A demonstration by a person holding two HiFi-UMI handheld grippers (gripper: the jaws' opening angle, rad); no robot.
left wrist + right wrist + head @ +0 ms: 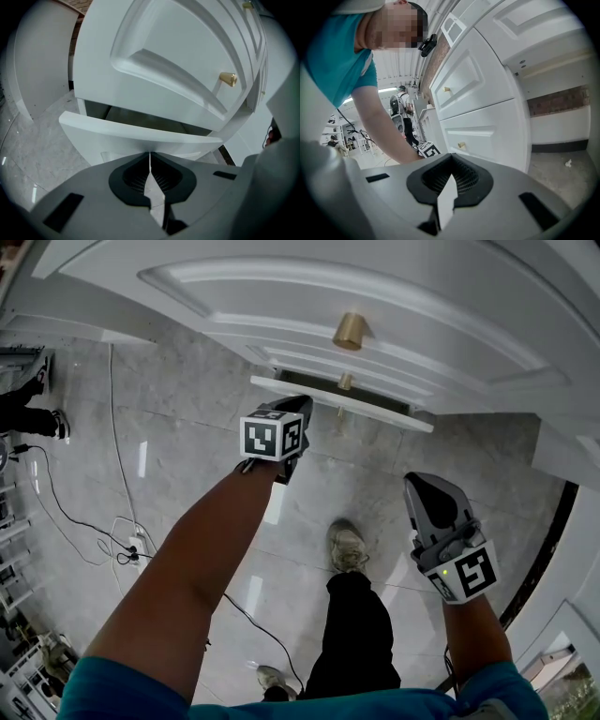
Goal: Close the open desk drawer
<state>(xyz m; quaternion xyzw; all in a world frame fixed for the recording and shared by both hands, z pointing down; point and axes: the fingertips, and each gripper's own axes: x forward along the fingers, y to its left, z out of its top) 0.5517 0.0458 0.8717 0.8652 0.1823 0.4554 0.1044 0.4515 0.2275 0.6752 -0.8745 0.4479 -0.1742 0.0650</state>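
Note:
The white desk has a lower drawer [339,402] pulled out a little, with a dark gap behind its front panel and a small gold knob [345,382]. The drawer above it is flush and carries a larger gold knob [350,331]. My left gripper [300,407] is shut and empty, its tips right at the left part of the open drawer's front; contact is unclear. In the left gripper view the drawer front [140,132] fills the space just beyond the closed tips [150,154]. My right gripper [419,484] hangs shut and empty over the floor, well short of the desk.
Grey marble floor lies below. Black and white cables [120,538] trail at the left. The person's shoe [347,546] and dark trouser leg stand under the drawer. Another person's feet [30,414] are at far left. White furniture [572,451] flanks the right.

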